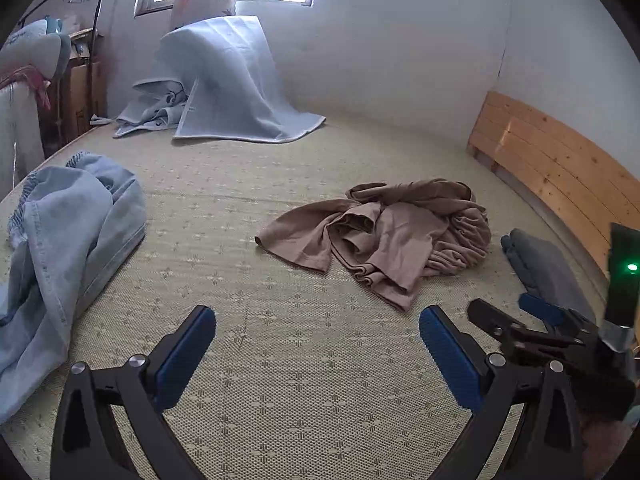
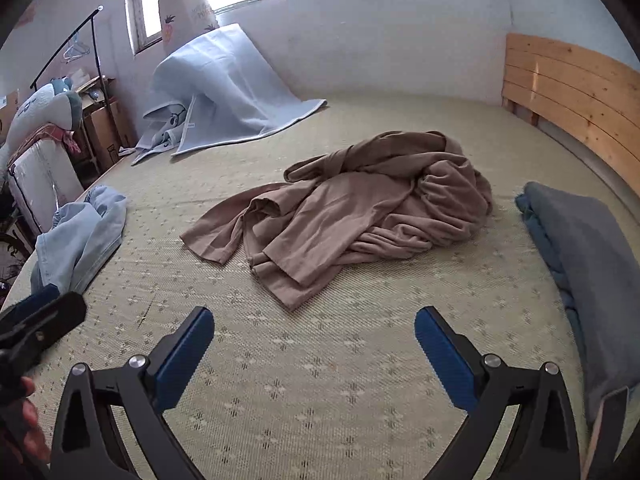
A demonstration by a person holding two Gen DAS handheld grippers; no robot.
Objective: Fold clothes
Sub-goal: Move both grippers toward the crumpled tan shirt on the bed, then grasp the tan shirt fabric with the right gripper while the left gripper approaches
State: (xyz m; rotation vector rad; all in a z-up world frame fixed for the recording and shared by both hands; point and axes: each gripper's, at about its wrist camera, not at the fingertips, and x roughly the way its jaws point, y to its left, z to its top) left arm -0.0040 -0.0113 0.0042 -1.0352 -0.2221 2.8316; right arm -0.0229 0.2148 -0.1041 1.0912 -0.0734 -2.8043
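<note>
The left gripper (image 1: 318,330), black-framed with blue ribbed pads, is hovering nearest the lens, jaws spread wide and holding nothing. The right gripper (image 2: 314,330), of the same build, is likewise standing wide apart and empty. Both are hanging over the bare woven beige-green mat (image 2: 320,380) that is covering the bed.

Beyond the fingertips, near the middle of the mat, the crumpled tan-brown knit garment (image 2: 360,208) is lying in a heap. It is touching neither gripper. Its bulk is bunching toward the right and far side; flatter panels and what appear to be cuffed ends are trailing toward the near left. The long axis is therefore judged to be running diagonally, from far right to near left.

A folded grey-blue cloth (image 2: 588,248) is resting well to the right, by the pale wooden headboard (image 2: 568,92). A light-blue denim garment (image 1: 68,240) is lying rumpled at the left edge. Farthest off, a pale blue blanket (image 1: 224,80) is draping against the wall.

Step in hand, as judged: approach, before any grasp. The next move is calling for both grippers to advance, pinch separate edges of the tan-brown garment and spread it flat.
</note>
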